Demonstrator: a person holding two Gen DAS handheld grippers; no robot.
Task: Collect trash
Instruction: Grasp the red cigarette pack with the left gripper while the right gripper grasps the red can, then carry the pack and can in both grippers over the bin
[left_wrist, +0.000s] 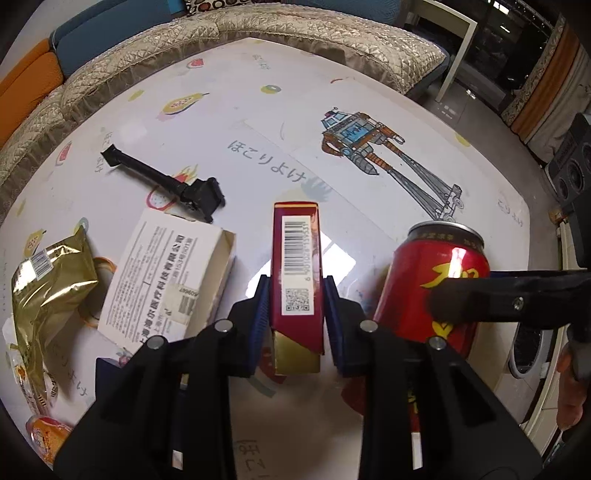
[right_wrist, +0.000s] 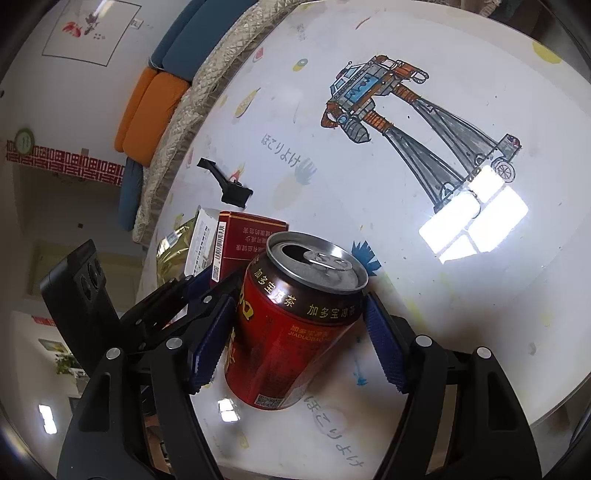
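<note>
White and glossy, printed with fruit, Japanese lettering and a drawn robot (left_wrist: 364, 142), the bench (left_wrist: 369, 192) fills both wrist views, window glare lying on its surface. Nearest the left camera, the left claw (left_wrist: 294, 295) is clamped on a red cigarette box (left_wrist: 295, 258), its blue pads (left_wrist: 260, 314) pressed to both long sides; the box shows a barcode strip on top and a gold inner flap at the near end. Just right of it stands the red drink can (left_wrist: 432, 280), with one finger of the other tool crossing in front. From the right camera, the right claw (right_wrist: 299, 339) brackets that can (right_wrist: 291, 325): the left pad (right_wrist: 212, 343) touches its side, while the right pad (right_wrist: 384, 343) sits close to its rim, and whether that one presses the metal I cannot tell. The can is upright on the bench, tab lifted and mouth open. To the left of the cigarette box lies a white carton (left_wrist: 170, 273) with printed labels, open at its far end, and beyond its left edge a crumpled gold foil bag (left_wrist: 48, 291). More wrappers (left_wrist: 44, 432) sit at the near left edge. Farther back a black plastic part (left_wrist: 166, 181) lies flat, apart from the rest. Behind the bench runs a sofa with a quilted beige cover (left_wrist: 258, 29), blue and orange cushions (left_wrist: 29, 77)
</note>
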